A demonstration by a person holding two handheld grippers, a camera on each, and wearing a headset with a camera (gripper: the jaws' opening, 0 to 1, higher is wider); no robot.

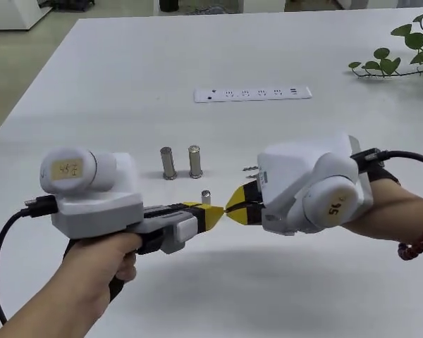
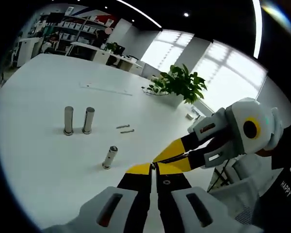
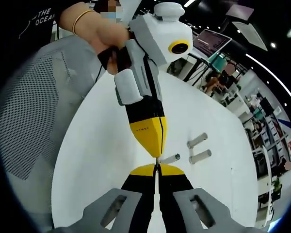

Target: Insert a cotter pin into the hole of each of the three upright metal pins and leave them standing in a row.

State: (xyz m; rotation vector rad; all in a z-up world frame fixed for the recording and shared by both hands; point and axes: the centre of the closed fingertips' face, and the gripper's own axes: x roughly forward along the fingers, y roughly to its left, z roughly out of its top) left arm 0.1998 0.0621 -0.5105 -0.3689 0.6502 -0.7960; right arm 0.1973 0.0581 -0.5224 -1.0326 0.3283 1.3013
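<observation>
Your left gripper (image 1: 213, 214) and right gripper (image 1: 234, 205) both have the jaws pressed together, and the tips meet nose to nose above the table (image 1: 113, 77). Whether something thin is pinched there, I cannot tell. The near pin (image 1: 206, 196) stands upright just behind this meeting point, slightly to the left gripper's side. The other pins (image 1: 168, 163) stand further back. The loose cotter pins (image 1: 250, 169) lie to the right of them, nearer to your right gripper.

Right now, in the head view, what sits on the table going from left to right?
Left metal pin → second metal pin → nearer metal pin → loose cotter pins → plant. The power strip spans several of these, so it is left out.
</observation>
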